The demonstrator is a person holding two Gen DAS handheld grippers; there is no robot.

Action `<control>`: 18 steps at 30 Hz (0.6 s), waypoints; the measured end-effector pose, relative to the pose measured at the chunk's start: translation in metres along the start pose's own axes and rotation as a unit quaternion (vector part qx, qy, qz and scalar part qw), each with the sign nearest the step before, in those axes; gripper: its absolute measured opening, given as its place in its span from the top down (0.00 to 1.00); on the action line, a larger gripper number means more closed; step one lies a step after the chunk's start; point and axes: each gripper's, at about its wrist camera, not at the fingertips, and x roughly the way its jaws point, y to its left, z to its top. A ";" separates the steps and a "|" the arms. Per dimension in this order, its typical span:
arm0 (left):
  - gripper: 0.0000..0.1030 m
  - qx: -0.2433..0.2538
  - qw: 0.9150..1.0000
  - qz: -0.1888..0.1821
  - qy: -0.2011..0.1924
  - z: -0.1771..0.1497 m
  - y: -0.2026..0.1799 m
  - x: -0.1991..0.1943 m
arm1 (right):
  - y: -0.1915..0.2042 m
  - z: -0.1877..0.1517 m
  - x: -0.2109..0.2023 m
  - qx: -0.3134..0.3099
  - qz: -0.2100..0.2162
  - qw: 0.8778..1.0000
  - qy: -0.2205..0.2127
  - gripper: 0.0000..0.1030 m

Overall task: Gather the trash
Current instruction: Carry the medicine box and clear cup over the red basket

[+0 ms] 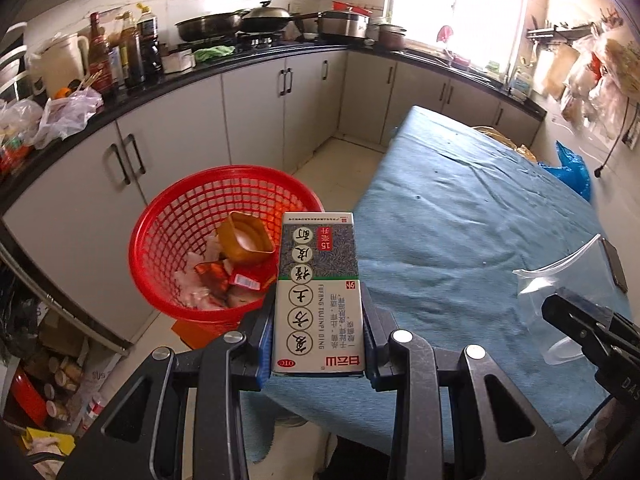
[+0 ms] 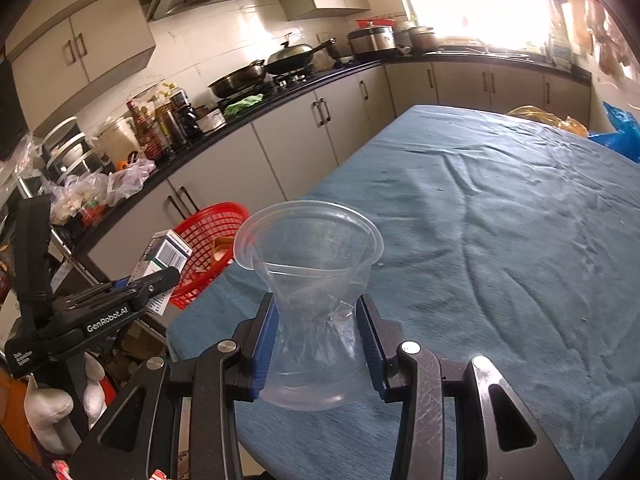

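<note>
My left gripper (image 1: 319, 328) is shut on a white and grey medicine box (image 1: 318, 292) and holds it near the table's left edge, just right of the red mesh basket (image 1: 172, 240) on the floor. The basket holds an orange cup (image 1: 246, 240) and several wrappers. My right gripper (image 2: 318, 336) is shut on a clear plastic cup (image 2: 312, 280), squeezed at its middle, above the blue tablecloth (image 2: 500, 240). The right wrist view also shows the left gripper (image 2: 160, 280) with the box (image 2: 168, 256) beside the basket (image 2: 208, 224). The cup also shows in the left wrist view (image 1: 560, 280).
A black kitchen counter (image 1: 240, 64) with bottles, pans and plastic bags runs along the left and back, with grey cabinets (image 1: 256, 120) below. A blue plastic bag (image 1: 572, 168) and a yellow bag (image 2: 544, 118) lie at the table's far right. Clutter sits on the floor at left.
</note>
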 end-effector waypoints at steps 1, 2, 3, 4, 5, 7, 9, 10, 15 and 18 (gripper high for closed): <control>0.68 -0.002 1.000 0.003 0.000 0.000 0.002 0.001 | 0.003 0.000 0.002 -0.001 0.003 1.000 0.001 0.58; 0.68 -0.004 1.000 0.007 0.000 -0.001 0.004 0.001 | 0.004 0.000 0.004 -0.002 0.005 1.000 0.003 0.58; 0.68 -0.004 1.000 0.009 0.000 -0.001 0.004 0.001 | 0.006 0.000 0.005 -0.004 0.007 1.000 0.004 0.58; 0.68 -0.004 1.000 0.011 0.000 -0.001 0.005 0.001 | 0.007 0.000 0.007 -0.006 0.009 1.000 0.006 0.58; 0.68 -0.003 1.000 0.012 0.001 -0.001 0.006 0.001 | 0.009 0.000 0.008 -0.008 0.010 1.000 0.008 0.58; 0.68 -0.003 1.000 0.012 0.000 -0.002 0.007 0.001 | 0.012 -0.002 0.010 -0.012 0.012 1.000 0.010 0.58; 0.68 -0.002 1.000 0.013 -0.001 -0.002 0.006 0.001 | 0.014 -0.004 0.013 -0.014 0.013 1.000 0.014 0.58; 0.68 -0.001 1.000 0.014 -0.002 -0.002 0.006 0.001 | 0.015 -0.004 0.013 -0.015 0.014 1.000 0.015 0.58; 0.68 0.001 1.000 0.018 -0.003 -0.001 0.006 0.002 | 0.019 -0.005 0.016 -0.022 0.014 0.999 0.019 0.58; 0.68 0.001 1.000 0.022 -0.005 -0.001 0.007 0.002 | 0.022 -0.003 0.017 -0.023 0.014 0.999 0.019 0.58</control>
